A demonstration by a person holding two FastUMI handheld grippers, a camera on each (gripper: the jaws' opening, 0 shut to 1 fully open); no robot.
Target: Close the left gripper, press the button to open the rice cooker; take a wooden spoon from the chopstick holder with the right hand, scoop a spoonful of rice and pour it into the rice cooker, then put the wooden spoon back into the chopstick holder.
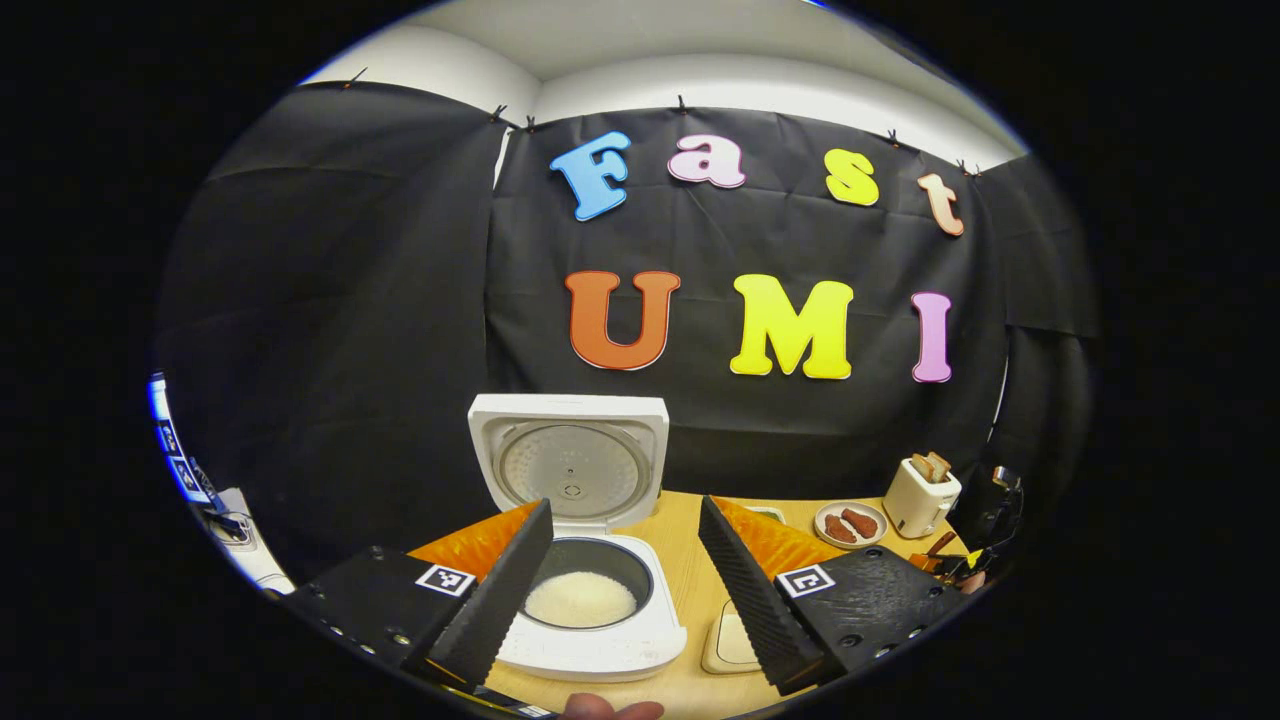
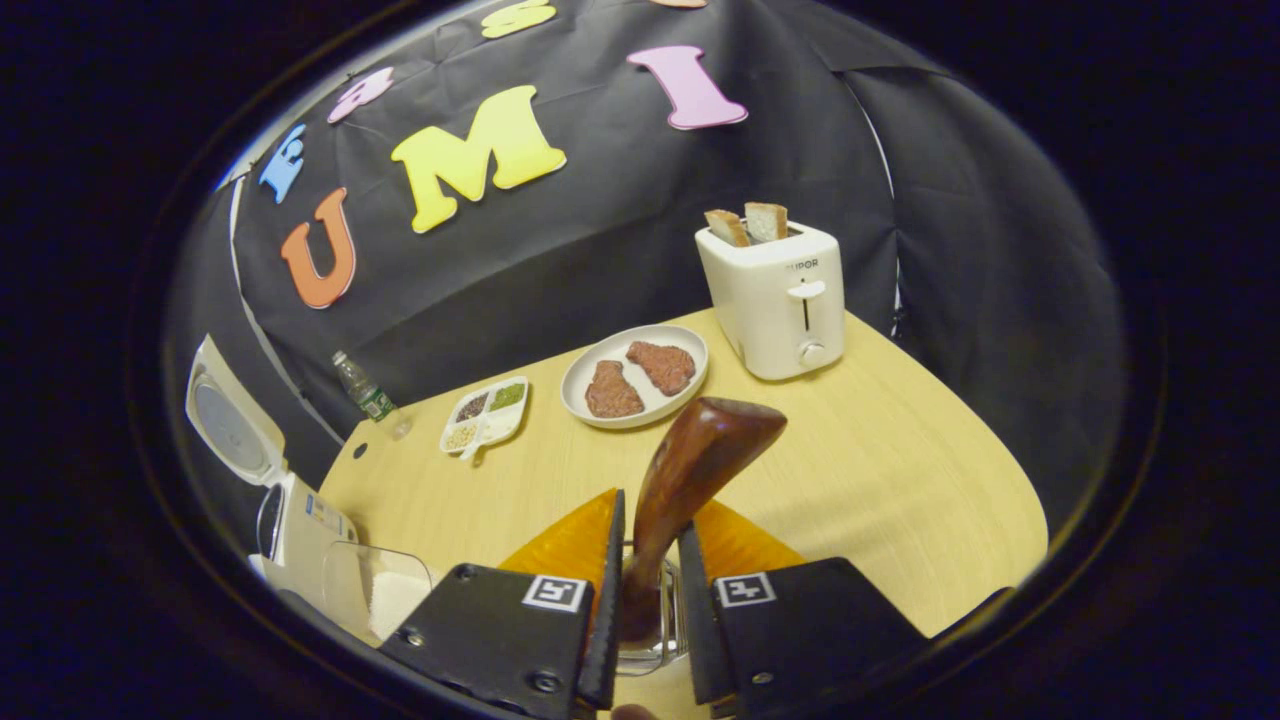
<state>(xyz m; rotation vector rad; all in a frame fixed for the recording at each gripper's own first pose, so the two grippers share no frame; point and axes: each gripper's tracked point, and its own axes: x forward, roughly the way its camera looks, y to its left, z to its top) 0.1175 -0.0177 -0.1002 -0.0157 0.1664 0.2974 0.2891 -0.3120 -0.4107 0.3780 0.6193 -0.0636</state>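
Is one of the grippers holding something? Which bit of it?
Yes. The right gripper is shut on the wooden spoon, gripping its handle low down. The left gripper is open and holds nothing.

A pale wooden table (image 2: 880, 470) carrying a toaster (image 2: 775, 298) at one o'clock, a plate of meat (image 2: 634, 375) at twelve, a seasoning tray (image 2: 485, 413) at eleven, an open rice cooker (image 2: 290, 510) sitting at nine
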